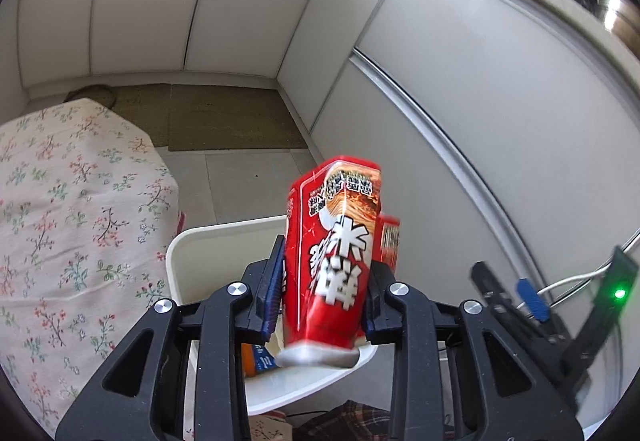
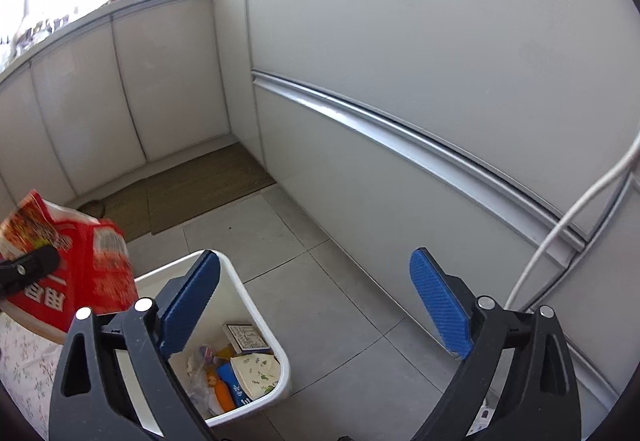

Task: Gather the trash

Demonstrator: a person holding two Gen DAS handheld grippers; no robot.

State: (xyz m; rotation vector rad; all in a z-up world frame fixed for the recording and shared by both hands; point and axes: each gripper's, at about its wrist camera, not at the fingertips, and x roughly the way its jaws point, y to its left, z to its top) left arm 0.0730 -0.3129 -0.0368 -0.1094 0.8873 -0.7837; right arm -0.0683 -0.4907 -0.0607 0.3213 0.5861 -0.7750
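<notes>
My left gripper (image 1: 326, 281) pinches the red noodle packet (image 1: 340, 241) upright, long axis vertical, above the white bin (image 2: 256, 325); right gripper (image 2: 316, 293) spread, empty.

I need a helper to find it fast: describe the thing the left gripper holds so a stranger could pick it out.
Start at the white bin on the grey tiled floor, by the flowered cloth. Over it, the left gripper clamps a red snack packet, the pads pressing its sides. Bold white characters on bright red set it apart from the smaller scraps lying in the bin.
</notes>
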